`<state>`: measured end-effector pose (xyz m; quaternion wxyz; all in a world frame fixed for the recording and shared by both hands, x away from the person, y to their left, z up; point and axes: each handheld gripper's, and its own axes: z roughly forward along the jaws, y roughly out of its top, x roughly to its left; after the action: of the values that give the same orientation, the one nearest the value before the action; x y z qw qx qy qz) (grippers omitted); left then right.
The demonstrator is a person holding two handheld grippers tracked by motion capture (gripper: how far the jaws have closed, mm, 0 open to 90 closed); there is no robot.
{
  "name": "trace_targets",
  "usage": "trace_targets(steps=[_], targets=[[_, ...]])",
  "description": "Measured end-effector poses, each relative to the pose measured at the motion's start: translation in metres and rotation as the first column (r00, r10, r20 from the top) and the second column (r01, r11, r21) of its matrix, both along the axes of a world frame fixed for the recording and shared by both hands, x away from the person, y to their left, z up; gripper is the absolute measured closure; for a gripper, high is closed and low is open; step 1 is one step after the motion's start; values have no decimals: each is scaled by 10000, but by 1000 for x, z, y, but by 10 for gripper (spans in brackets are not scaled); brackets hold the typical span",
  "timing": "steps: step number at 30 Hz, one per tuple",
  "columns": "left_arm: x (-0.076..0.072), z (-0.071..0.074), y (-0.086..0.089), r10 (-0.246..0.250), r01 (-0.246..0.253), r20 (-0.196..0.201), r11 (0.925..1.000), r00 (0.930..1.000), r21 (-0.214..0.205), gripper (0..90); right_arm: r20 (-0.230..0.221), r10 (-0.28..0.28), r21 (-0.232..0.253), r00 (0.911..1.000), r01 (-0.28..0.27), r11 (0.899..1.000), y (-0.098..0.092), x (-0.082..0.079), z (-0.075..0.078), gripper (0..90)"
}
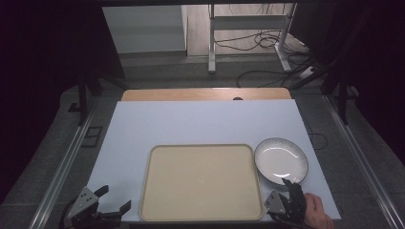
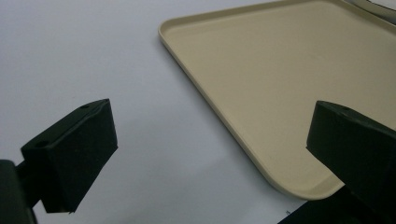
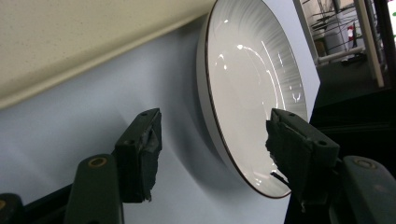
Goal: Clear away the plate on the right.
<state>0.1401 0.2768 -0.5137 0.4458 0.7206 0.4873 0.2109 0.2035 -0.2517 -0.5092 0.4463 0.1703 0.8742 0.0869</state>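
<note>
One white plate (image 1: 281, 160) sits right of one beige tray (image 1: 201, 182) at lower centre. Two grippers flank them: the left gripper (image 1: 112, 200) gapes empty at lower left, while the right gripper (image 3: 212, 142) straddles the plate's rim, pads not touching.

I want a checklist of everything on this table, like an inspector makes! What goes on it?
Surface: white board laid over a wooden tabletop.
Job's things: white plate with a ribbed rim, right of the beige tray; both hold nothing.
Clutter: nothing seen.
Grippers: right gripper has its jaws on either side of the plate's near rim, not yet pressing it; left gripper is open over the board beside the tray's corner, holding nothing.
Cables: dark cables lie on the floor behind the table.
Surroundings: metal frame legs and grey floor beyond the table.
</note>
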Motion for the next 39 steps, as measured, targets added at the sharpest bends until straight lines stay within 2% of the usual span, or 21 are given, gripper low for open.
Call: trace_targets(steps=[1,4,6,9,10,15,17,18,21,22,32,39], targets=[[0,0,0,0,0,0,10000,10000,0,15,0,0,0,10000,0,10000,0,0,0,361],[0,0,0,0,0,-15,10000,10000,-25,15,101,9,-456,9999,-4,9990,6,2,-5,366],[0,0,0,1,-1,-28,10000,10000,-30,15,132,10,-584,9999,-2,9983,7,2,-6,370],[1,0,0,18,-19,-64,10000,10000,-58,15,270,59,-992,9996,-32,9951,10,3,-8,387],[1,0,0,21,-22,-71,10000,10000,-62,15,318,147,-1309,9994,-104,9913,12,4,-9,399],[1,0,0,27,-28,-87,10000,10000,-86,14,469,143,-1577,9988,-68,9875,16,5,-12,423],[1,0,1,34,-35,-86,9999,10000,-118,14,551,377,-2137,9978,-251,9766,19,7,-14,441],[1,0,1,34,-35,-86,9999,10000,-118,14,551,377,-2137,9978,-251,9766,19,7,-14,441],[1,-1,1,49,-51,-98,9999,9999,-152,14,663,575,-2592,9961,-384,9651,23,8,-19,483],[1,-1,1,52,-54,-93,9998,9999,-172,14,663,575,-2592,9961,-384,9651,23,8,-19,483],[2,-1,1,24,-27,-165,9999,9999,-163,14,705,561,-3428,9959,-286,9390,26,15,-27,580],[2,-1,1,-10,8,-197,9999,9998,-106,14,551,443,-3590,9975,-216,9331,22,21,-31,642]])
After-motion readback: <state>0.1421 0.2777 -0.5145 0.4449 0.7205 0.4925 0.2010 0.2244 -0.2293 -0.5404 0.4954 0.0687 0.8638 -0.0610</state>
